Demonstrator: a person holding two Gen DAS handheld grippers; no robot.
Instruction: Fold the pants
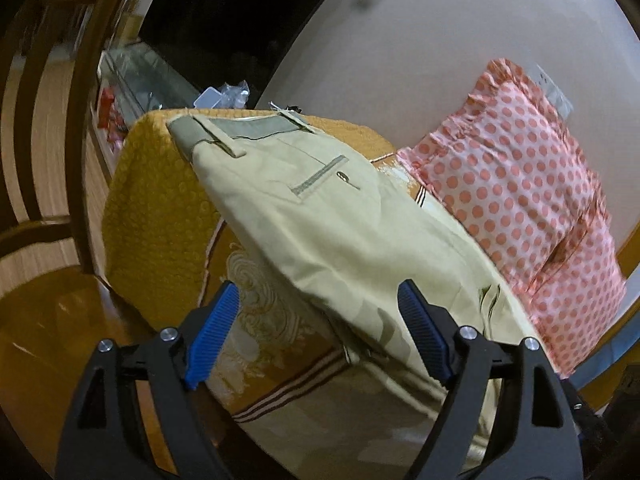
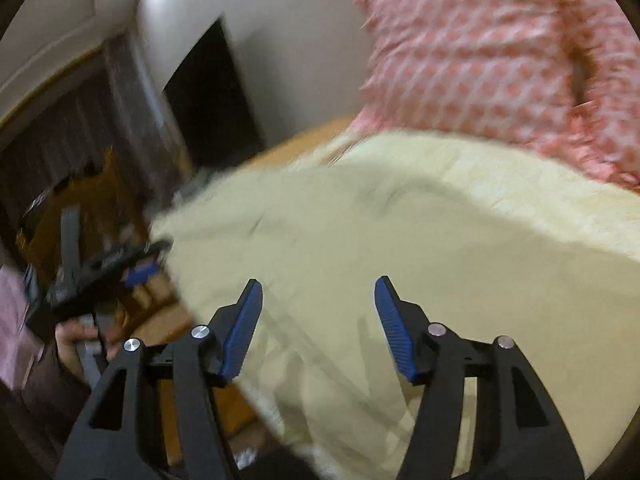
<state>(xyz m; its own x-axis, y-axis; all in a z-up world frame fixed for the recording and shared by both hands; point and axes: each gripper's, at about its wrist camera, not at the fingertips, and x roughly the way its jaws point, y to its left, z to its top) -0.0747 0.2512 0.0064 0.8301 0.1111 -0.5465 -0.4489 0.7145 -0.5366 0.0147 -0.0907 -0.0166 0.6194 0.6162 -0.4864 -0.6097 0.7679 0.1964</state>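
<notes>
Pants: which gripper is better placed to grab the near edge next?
Left, probably. The left gripper is open astride the pants' folded near edge; the right gripper is open over flat cloth.

Right gripper agape over pants (blurred)

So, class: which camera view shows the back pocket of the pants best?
The left wrist view. There the pants lie sharp, with the buttoned back pocket and belt loops plain. The right wrist view shows only blurred beige cloth; no pocket can be made out.
</notes>
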